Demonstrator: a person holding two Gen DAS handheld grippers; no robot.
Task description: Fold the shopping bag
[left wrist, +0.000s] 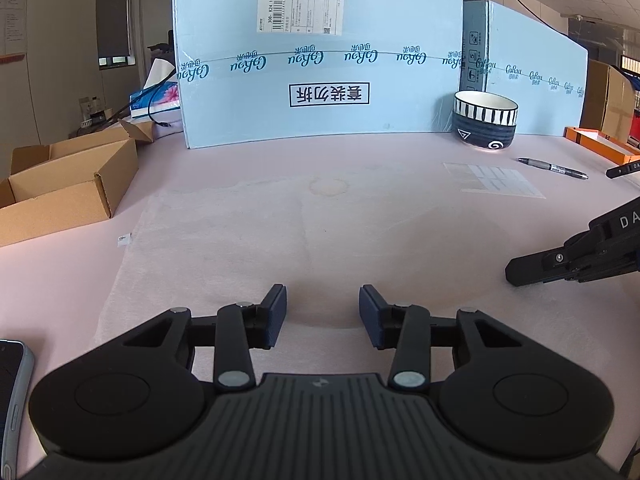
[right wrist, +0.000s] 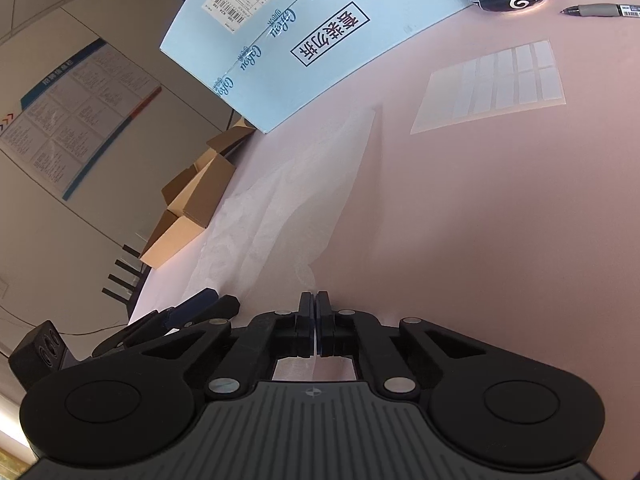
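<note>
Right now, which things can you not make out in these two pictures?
- Right gripper: shut; whether it pinches the bag is hidden by its own fingers.
- Left gripper, open: the bag's near edge lies hidden under its body.
- Phone: cut off at the left edge.
- Shipping label: print too small.

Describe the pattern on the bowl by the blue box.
The bowl has black-and-white stripes round its rim and a dark blue body with white spiral and triangle marks; clearest in the left wrist view.

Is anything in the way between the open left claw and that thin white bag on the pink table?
Nothing visible. The left claw hovers with jaws apart right over the white bag. The cardboard box, bowl and pen lie off to the sides, away from it.
</note>
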